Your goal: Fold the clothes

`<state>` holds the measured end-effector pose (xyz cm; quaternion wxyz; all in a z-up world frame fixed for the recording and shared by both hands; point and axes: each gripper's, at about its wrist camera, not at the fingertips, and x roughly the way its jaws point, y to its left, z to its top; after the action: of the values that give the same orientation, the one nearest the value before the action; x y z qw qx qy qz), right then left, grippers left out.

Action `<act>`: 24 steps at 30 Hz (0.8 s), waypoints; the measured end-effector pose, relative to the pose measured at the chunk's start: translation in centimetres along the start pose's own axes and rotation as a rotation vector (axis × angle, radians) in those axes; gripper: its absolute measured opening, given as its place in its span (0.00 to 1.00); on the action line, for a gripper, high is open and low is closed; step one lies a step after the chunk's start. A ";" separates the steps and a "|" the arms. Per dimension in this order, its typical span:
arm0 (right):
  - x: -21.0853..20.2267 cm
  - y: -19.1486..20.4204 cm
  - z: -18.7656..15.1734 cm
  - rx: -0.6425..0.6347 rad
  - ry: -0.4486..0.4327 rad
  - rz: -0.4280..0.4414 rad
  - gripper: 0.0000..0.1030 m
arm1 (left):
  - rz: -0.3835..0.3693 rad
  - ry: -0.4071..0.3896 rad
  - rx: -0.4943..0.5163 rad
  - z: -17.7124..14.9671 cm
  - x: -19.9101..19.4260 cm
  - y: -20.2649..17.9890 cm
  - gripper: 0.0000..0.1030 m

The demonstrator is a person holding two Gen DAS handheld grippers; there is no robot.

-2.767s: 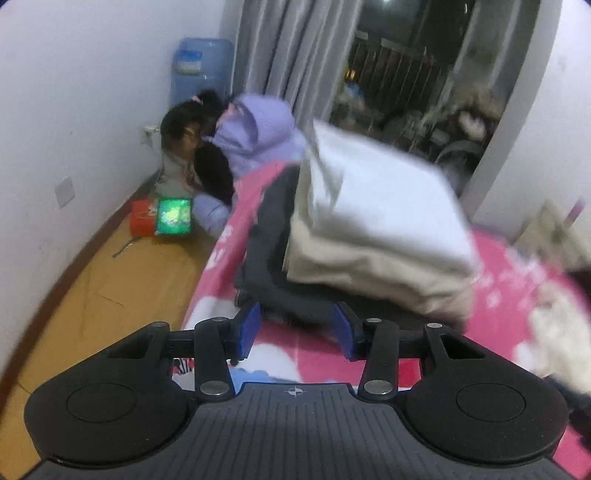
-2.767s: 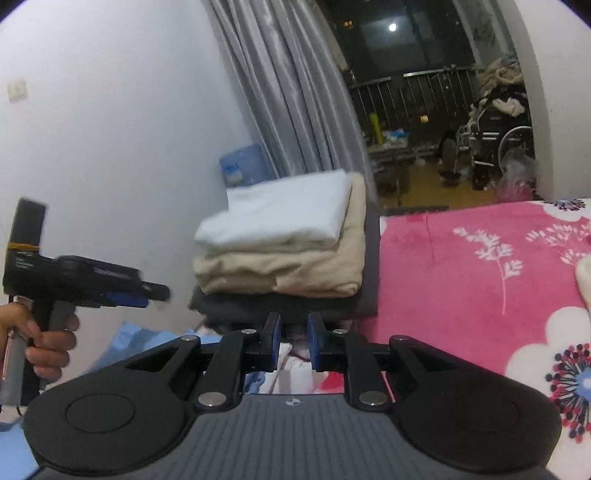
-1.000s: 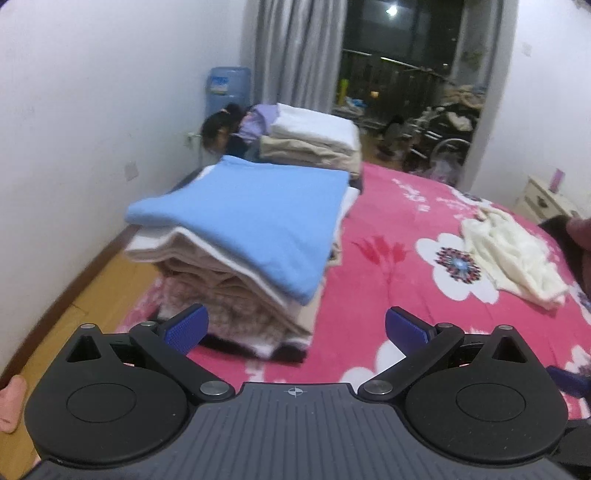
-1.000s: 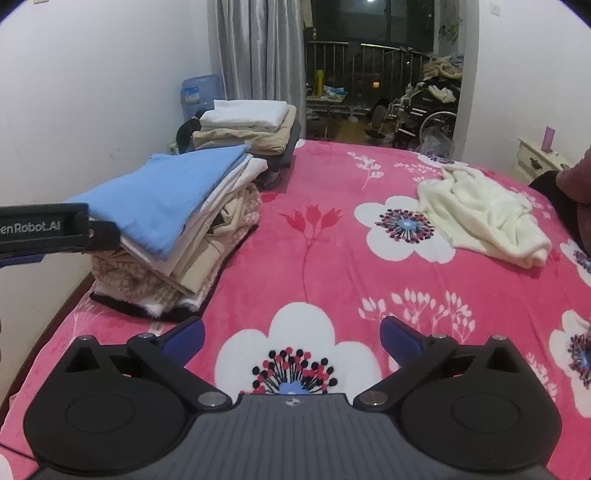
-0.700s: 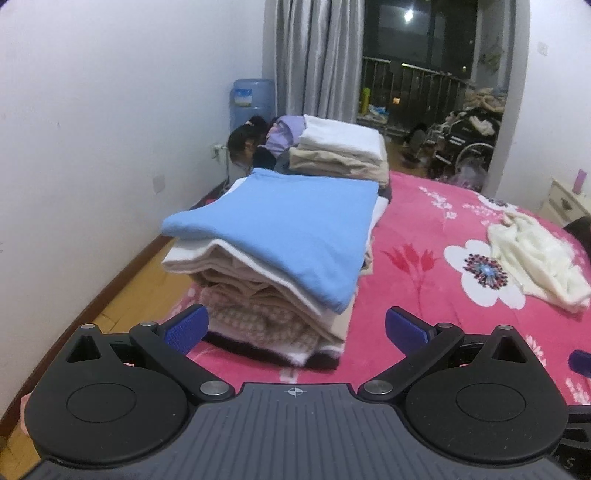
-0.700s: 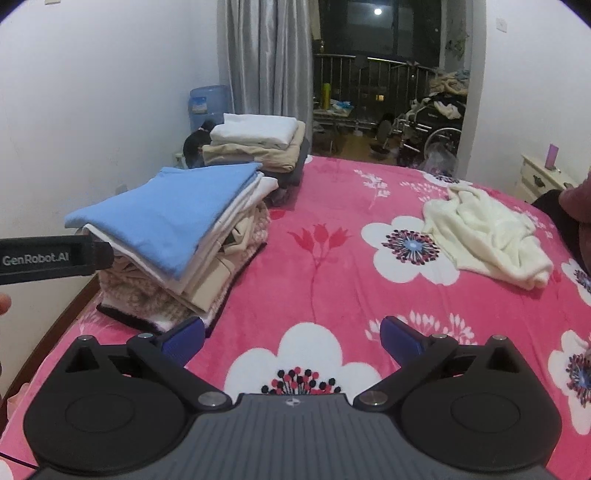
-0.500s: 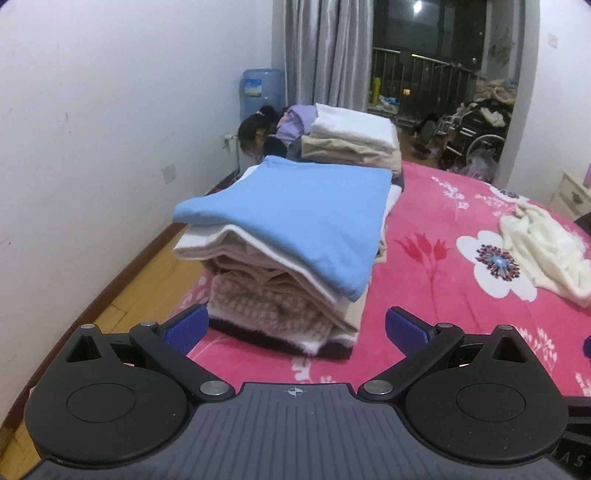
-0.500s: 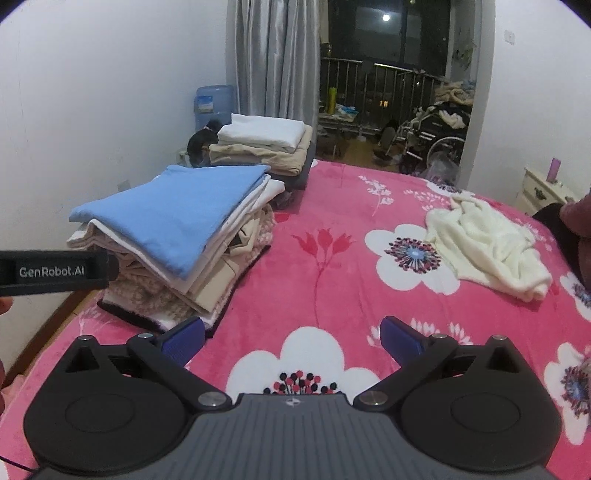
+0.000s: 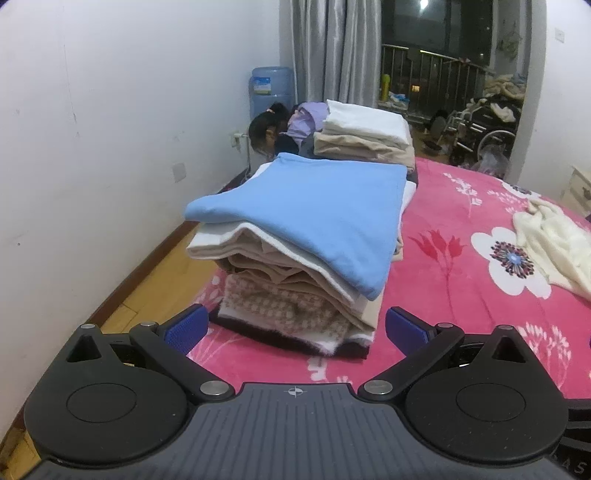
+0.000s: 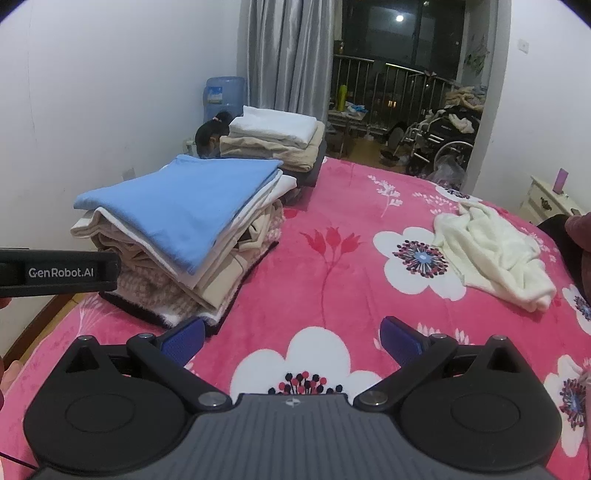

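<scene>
White walls [image 9: 110, 110] met a wooden floor [image 9: 147, 280]; grey curtains [image 10: 288, 55] flanked a dark window [image 10: 406, 33], a white nightstand [image 10: 546, 199] stood right.

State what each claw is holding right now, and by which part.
Nothing is held. The left claw and the right claw are both open and empty; the crumpled cream garment lies untouched on the bed.

Two stacks of folded clothes [image 10: 177, 236] [image 10: 273, 144] sit on one pink bed [image 10: 332, 266]; one loose cream garment [image 10: 495, 254] lies apart. One water jug [image 10: 223, 98], one wheelchair [image 10: 443, 144], one nightstand [image 10: 546, 201].
</scene>
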<state>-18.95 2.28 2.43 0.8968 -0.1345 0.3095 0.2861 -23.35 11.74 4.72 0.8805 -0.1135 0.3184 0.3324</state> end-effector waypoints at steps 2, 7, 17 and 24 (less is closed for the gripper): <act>0.0 0.0 0.0 0.001 0.002 0.003 1.00 | 0.002 -0.004 0.002 0.0 0.0 0.0 1.00; 0.0 0.1 -0.1 0.001 0.006 0.008 1.00 | 0.009 -0.013 0.007 0.0 -0.1 0.1 1.00; 0.0 0.4 -0.1 -0.007 0.021 0.018 1.00 | 0.017 -0.013 0.005 0.1 0.0 0.6 1.00; 0.1 0.6 -0.1 -0.014 0.026 0.022 1.00 | 0.009 -0.006 0.003 0.1 0.1 0.8 1.00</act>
<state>-19.36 2.74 2.25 0.8885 -0.1409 0.3209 0.2962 -23.73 12.41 4.71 0.8801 -0.1097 0.3170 0.3361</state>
